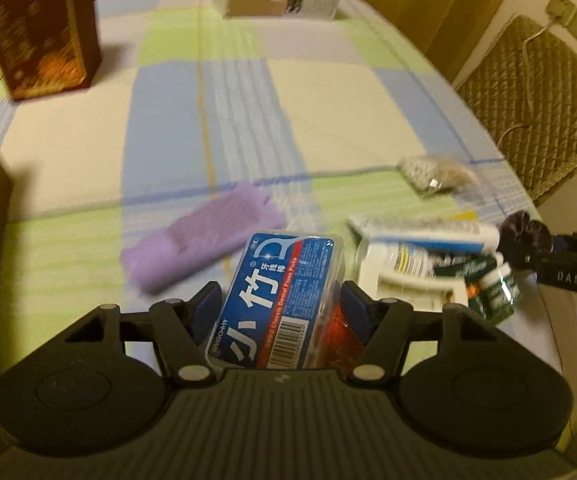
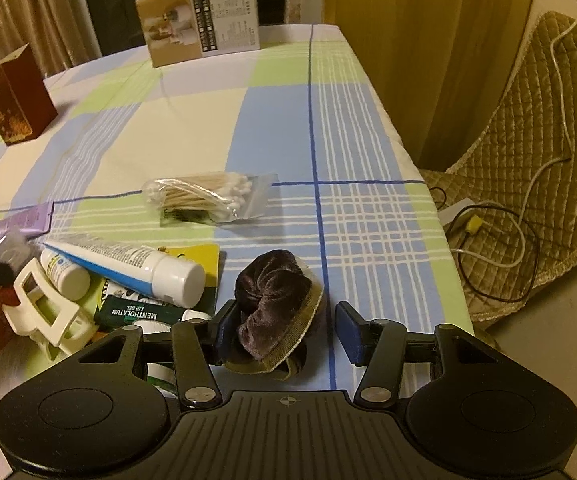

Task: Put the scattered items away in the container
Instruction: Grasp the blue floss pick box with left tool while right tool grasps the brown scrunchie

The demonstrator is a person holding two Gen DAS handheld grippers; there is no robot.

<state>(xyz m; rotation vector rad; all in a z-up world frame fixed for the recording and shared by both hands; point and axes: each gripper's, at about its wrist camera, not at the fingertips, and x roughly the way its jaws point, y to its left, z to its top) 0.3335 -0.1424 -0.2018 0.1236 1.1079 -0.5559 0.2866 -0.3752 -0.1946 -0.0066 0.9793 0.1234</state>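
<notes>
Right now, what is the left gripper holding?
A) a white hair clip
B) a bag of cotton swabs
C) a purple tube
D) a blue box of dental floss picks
D: in the left wrist view the left gripper has its blue pads pressed on both sides of the blue box of dental floss picks.

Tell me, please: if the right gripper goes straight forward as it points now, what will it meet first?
Probably the dark scrunchie: it already lies between the open fingers of the right gripper. Beyond it, the bag of cotton swabs lies slightly left of that line; depth is unclear.
</notes>
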